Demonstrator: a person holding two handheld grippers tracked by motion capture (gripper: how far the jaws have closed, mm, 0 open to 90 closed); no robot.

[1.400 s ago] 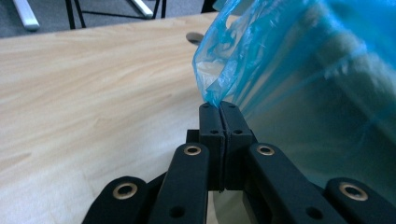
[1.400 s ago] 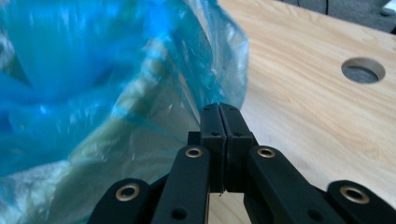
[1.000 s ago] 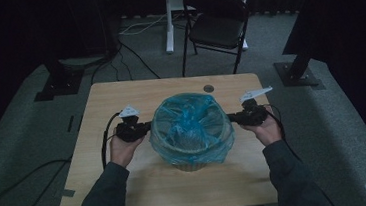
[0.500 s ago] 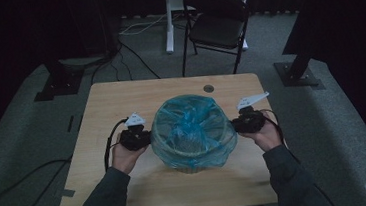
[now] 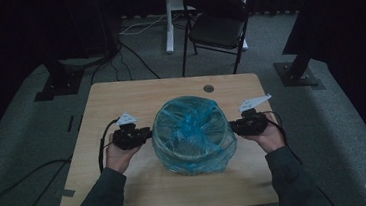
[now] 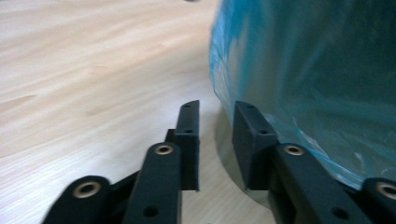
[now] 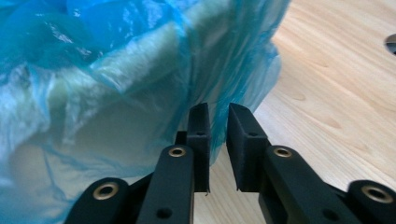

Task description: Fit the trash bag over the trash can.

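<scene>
We hold our left gripper at the left side of the bin lined with a blue plastic bag, which stands in the middle of the wooden table. Its jaws have just been opening and stand apart with nothing between them, beside the bag's wall. Our right gripper sits at the bin's right side, jaws likewise just opened, a narrow gap showing, the bag's edge just beside them.

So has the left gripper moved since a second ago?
Yes. The left gripper has slid a little toward the table's near edge, and its jaws have just been opening beside the blue bag.
</scene>
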